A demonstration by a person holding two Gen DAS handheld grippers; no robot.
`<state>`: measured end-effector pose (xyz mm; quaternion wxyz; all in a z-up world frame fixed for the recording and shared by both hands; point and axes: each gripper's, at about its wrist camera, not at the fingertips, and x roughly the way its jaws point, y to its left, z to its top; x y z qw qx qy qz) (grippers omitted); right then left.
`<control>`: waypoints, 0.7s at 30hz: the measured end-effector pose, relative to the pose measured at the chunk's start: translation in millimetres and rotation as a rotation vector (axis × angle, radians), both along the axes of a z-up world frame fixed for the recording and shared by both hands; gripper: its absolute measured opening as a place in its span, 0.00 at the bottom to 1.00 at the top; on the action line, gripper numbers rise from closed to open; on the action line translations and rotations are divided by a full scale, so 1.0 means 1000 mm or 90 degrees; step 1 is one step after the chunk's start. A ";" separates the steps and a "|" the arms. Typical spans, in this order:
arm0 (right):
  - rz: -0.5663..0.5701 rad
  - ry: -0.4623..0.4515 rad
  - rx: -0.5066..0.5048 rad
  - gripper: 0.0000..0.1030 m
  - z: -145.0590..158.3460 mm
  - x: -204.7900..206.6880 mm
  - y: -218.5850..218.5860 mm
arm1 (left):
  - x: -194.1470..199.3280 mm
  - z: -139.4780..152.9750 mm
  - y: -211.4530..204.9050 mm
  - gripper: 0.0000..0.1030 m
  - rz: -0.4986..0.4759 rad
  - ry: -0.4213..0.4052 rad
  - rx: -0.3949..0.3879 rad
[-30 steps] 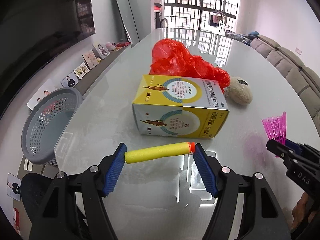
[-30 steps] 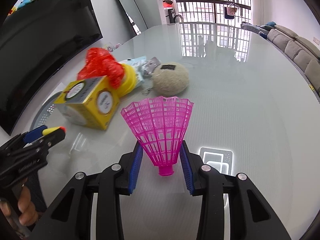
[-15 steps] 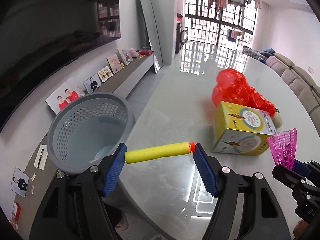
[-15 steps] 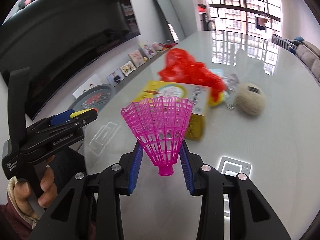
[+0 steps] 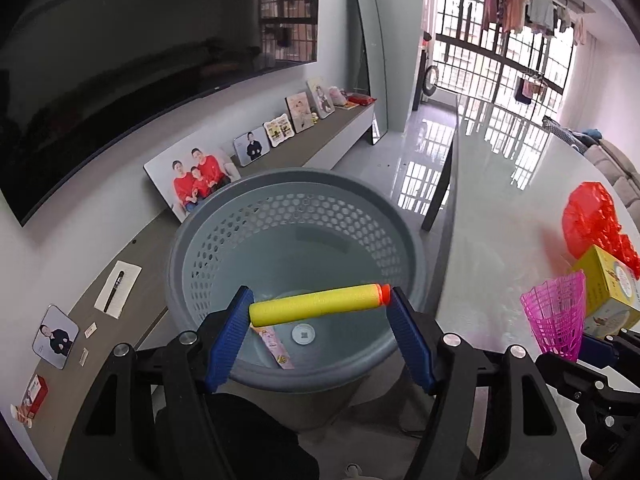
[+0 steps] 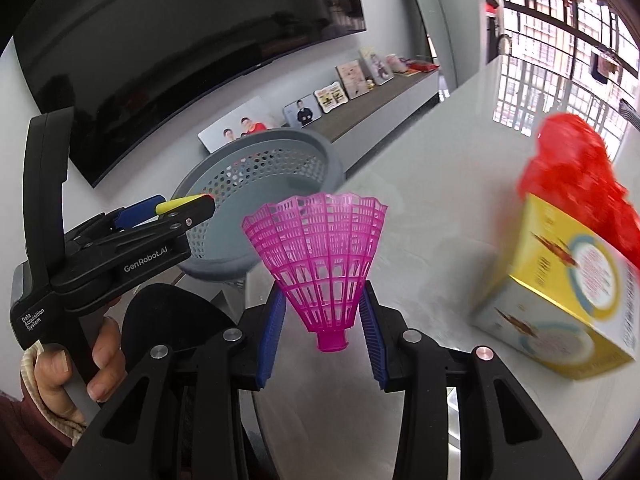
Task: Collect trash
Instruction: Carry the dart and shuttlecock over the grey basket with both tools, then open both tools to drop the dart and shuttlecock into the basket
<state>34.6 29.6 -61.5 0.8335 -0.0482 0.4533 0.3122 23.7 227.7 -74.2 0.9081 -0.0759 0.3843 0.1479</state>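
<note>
The left gripper (image 5: 318,336) is clamped on a foam dart (image 5: 318,305), which spans crosswise between the two blue pads, yellow end against the left pad and orange tip against the right pad. The dart hangs directly above the open mouth of a grey perforated basket (image 5: 208,240) that stands on the floor beside the table (image 5: 500,208). The dart is a smooth yellow cylinder with a short orange cap. Inside the basket lie a pink wrapper (image 5: 274,345) and a small round white sticker (image 5: 303,334) on the bottom. The right gripper (image 6: 322,338) is clamped on a shuttlecock (image 6: 316,256), held upright by the lower skirt with its open end up; it is a pink plastic lattice cone with a short stub at the base. The shuttlecock sits over the near edge of the table, close to the basket but not over it. On the table to the right stand a yellow box (image 6: 560,292) and, behind it and touching, a crumpled red plastic bag (image 6: 576,168). Framed photos (image 5: 192,176) line the shelf behind the basket.
</note>
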 end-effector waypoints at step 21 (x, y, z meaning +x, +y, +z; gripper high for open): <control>0.057 0.010 -0.037 0.35 -0.027 0.070 0.116 | 0.027 -0.047 0.083 0.65 0.073 0.049 -0.045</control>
